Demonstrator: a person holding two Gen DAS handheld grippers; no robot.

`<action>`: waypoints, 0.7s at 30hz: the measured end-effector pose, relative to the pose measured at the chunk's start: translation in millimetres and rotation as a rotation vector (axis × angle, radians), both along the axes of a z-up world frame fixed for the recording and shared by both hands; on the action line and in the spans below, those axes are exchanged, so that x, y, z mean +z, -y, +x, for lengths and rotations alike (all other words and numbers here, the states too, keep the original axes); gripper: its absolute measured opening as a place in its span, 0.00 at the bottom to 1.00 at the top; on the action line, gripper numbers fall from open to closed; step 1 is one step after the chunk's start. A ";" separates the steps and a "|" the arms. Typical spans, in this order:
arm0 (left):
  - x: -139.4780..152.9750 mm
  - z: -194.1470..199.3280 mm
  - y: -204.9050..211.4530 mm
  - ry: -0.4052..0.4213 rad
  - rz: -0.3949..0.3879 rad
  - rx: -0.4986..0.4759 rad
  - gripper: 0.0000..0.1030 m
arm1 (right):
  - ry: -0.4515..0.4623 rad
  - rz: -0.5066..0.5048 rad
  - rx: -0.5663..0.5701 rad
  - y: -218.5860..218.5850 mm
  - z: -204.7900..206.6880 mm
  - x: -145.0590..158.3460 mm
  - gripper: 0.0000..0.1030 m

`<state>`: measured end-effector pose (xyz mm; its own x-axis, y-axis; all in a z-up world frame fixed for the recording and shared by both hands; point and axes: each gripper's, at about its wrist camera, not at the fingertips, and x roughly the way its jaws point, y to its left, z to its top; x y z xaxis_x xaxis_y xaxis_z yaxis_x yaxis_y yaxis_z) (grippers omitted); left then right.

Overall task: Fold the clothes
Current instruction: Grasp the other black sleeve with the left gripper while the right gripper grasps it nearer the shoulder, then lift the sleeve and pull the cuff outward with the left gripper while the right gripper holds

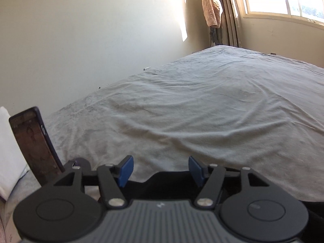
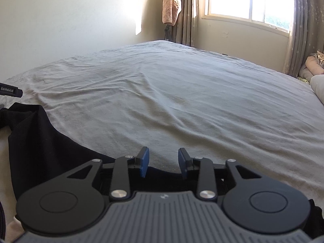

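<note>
A black garment (image 2: 46, 141) lies on the grey bed sheet (image 2: 182, 93) at the near edge, mostly under and left of my right gripper (image 2: 163, 163). The right gripper is open, its blue pads (image 2: 144, 163) over the garment's far edge, holding nothing. In the left wrist view the same black garment (image 1: 160, 182) shows just below my left gripper (image 1: 161, 171), which is open and empty with its blue pads (image 1: 126, 171) wide apart. Most of the garment is hidden under the grippers. The tip of the left gripper (image 2: 11, 90) shows at the right wrist view's left edge.
The bed sheet (image 1: 202, 111) fills both views, wrinkled. A dark wooden board (image 1: 34, 143) and a white pillow (image 1: 8, 151) stand at the left. A pink cloth (image 2: 171, 6) hangs by the curtains. Pillows (image 2: 316, 75) lie at the far right. A window (image 2: 249, 0) is behind.
</note>
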<state>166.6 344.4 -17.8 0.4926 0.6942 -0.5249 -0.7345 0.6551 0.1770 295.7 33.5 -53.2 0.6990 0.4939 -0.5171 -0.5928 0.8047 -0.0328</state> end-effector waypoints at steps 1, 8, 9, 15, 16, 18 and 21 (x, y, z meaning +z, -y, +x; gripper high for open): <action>-0.1 -7.3 -3.1 0.006 -0.015 0.015 0.60 | 0.002 -0.004 0.003 -1.2 -0.8 0.3 0.34; 5.8 -49.5 -47.2 -0.024 -0.211 0.105 0.60 | -0.019 0.017 0.110 -9.1 -13.5 10.7 0.36; 5.7 -54.4 -50.3 -0.029 -0.237 0.109 0.60 | -0.028 0.030 0.151 -11.9 -17.7 13.3 0.36; -7.1 -75.2 -67.7 0.008 -0.412 0.135 0.53 | -0.055 0.080 0.450 -32.8 -49.2 24.0 0.36; -9.5 -75.9 -69.6 0.031 -0.423 0.142 0.50 | -0.053 0.079 0.496 -36.5 -55.2 24.9 0.36; -14.4 -77.3 -73.3 0.077 -0.444 0.158 0.47 | -0.043 0.064 0.561 -43.5 -65.4 25.4 0.36; -18.6 -73.7 -72.5 0.096 -0.400 0.162 0.07 | -0.032 0.029 0.602 -53.4 -74.8 22.8 0.36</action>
<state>92.9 416.9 -36.4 0.4536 0.5178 -0.7253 -0.8342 0.5332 -0.1410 220.9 87.0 -30.5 0.2764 0.8123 -0.5136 -0.9448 0.3274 0.0093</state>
